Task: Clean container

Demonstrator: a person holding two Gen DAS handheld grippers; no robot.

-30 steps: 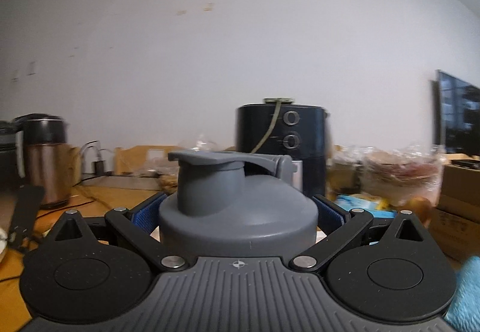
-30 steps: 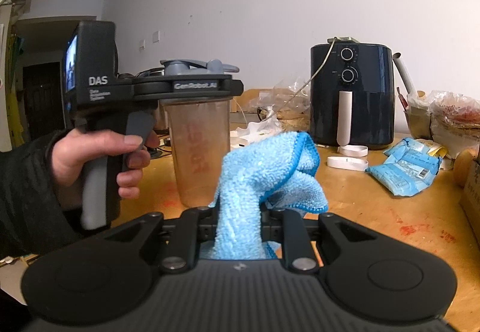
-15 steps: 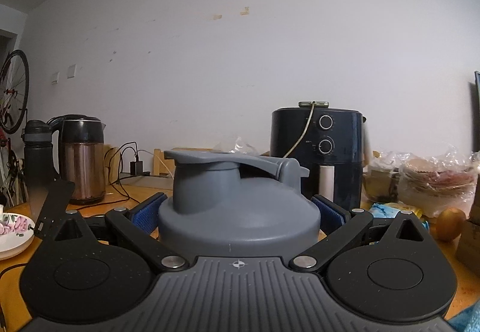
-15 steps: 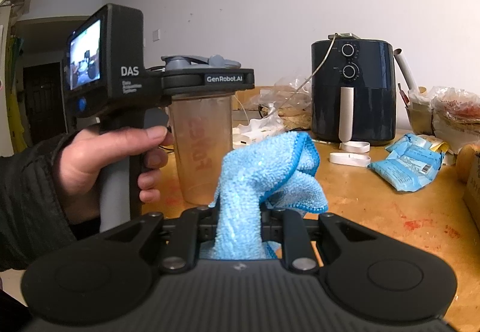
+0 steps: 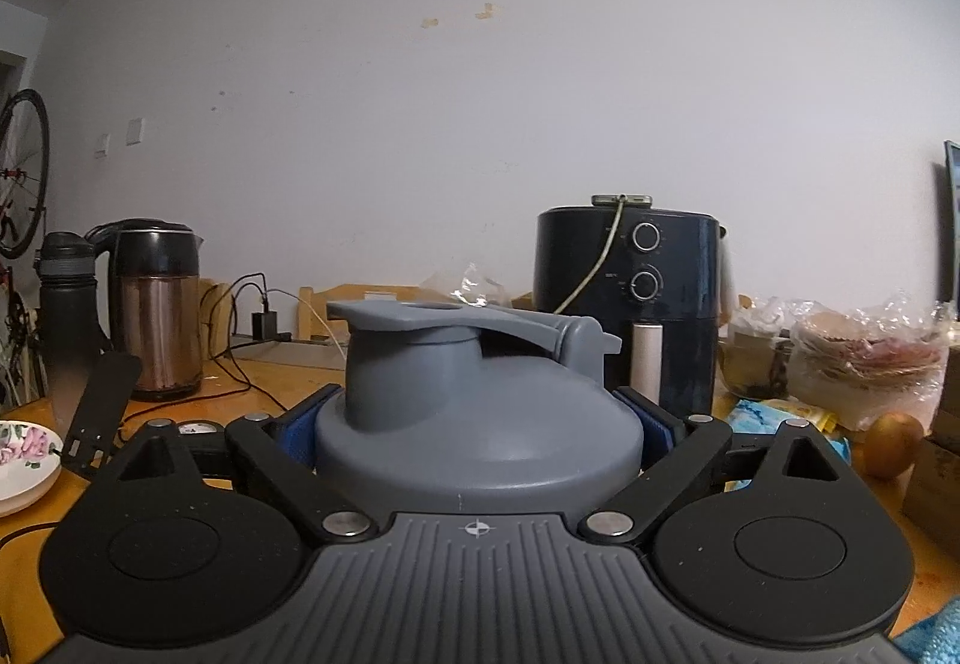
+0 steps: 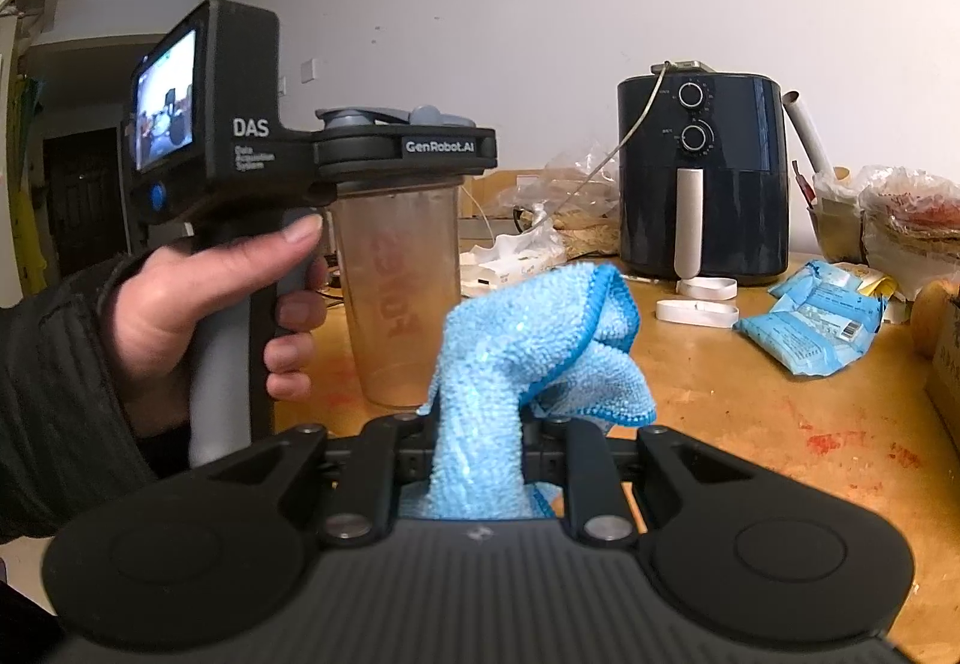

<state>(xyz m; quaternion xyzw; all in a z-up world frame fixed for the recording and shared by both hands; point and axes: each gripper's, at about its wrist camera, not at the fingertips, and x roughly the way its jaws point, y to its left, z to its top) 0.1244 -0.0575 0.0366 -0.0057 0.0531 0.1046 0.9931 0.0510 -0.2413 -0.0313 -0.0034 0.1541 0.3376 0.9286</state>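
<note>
A clear plastic shaker bottle (image 6: 399, 298) with a grey flip-top lid (image 5: 474, 412) stands upright over the wooden table. My left gripper (image 5: 477, 424) is shut on the lid, its blue pads (image 5: 651, 427) pressing both sides. In the right wrist view the left gripper (image 6: 408, 153) rings the bottle's top, held by a hand (image 6: 198, 304) in a dark sleeve. My right gripper (image 6: 477, 424) is shut on a blue microfibre cloth (image 6: 534, 352), which bunches up just right of the bottle, apart from it. The bottle's body is hidden in the left wrist view.
A black air fryer (image 6: 702, 184) stands at the back, with white rings (image 6: 696, 313) and a blue packet (image 6: 810, 322) in front of it. Bagged food (image 5: 864, 358) and an onion (image 5: 894, 445) lie right. A kettle (image 5: 159, 304), dark flask (image 5: 66, 298), cables and a floral dish (image 5: 24, 460) sit left.
The left gripper has swung with the bottle: its view panned so the kettle and air fryer slid right. In the right wrist view its screen end has turned toward me. The cloth has not moved.
</note>
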